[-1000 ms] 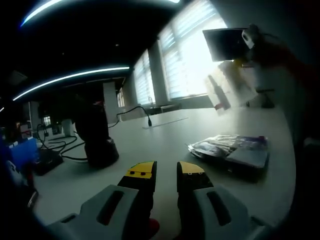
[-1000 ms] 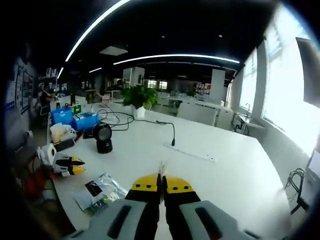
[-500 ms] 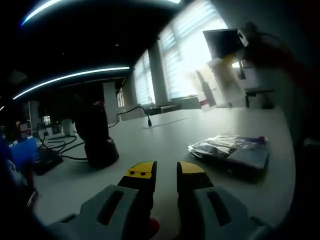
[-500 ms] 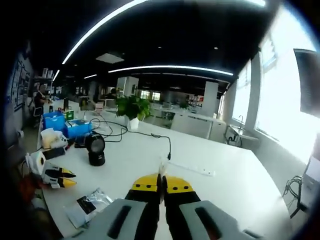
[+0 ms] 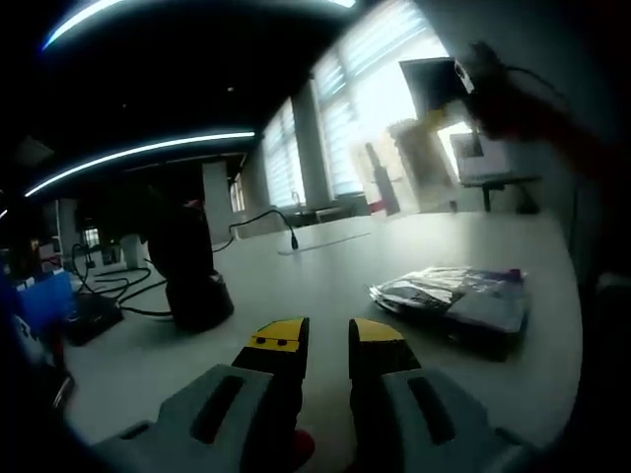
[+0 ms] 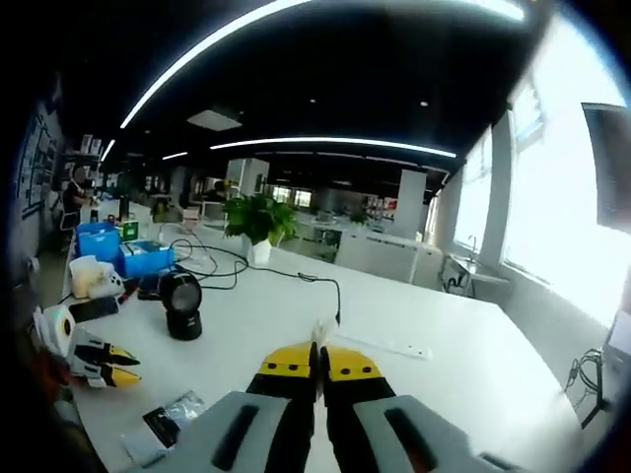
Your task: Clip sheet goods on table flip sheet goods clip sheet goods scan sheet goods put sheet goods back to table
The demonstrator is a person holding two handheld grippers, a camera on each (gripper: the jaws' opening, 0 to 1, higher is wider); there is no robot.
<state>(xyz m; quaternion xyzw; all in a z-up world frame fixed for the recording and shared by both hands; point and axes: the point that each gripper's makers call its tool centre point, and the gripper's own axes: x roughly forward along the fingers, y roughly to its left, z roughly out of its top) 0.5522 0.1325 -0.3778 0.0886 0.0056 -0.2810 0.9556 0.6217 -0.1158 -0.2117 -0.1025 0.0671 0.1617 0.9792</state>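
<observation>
My left gripper (image 5: 328,340) hovers low over the white table (image 5: 325,266), open, with nothing between its yellow-tipped jaws. A stack of flat sheet packs (image 5: 455,296) lies on the table to its right. A black scanner (image 5: 192,266) stands to its left. High at the upper right, the right gripper (image 5: 471,77) holds a translucent sheet pack (image 5: 409,158) up against the bright window. In the right gripper view my right gripper (image 6: 318,360) is shut on that pack, whose thin edge (image 6: 320,333) sticks up between the jaws. Far below sit the left gripper (image 6: 99,360), the scanner (image 6: 180,301) and the packs (image 6: 166,422).
A cable with a small microphone (image 6: 333,294) and a white power strip (image 6: 386,346) lie across the table. A potted plant (image 6: 258,217) stands at the far side. Blue boxes (image 6: 123,248) and clutter crowd the left end. A dark monitor (image 5: 434,84) hangs by the window.
The right gripper has lifted higher with its sheet pack, so the table sinks in its view. In the left gripper view the held pack has swung left and turned. The left gripper is still.
</observation>
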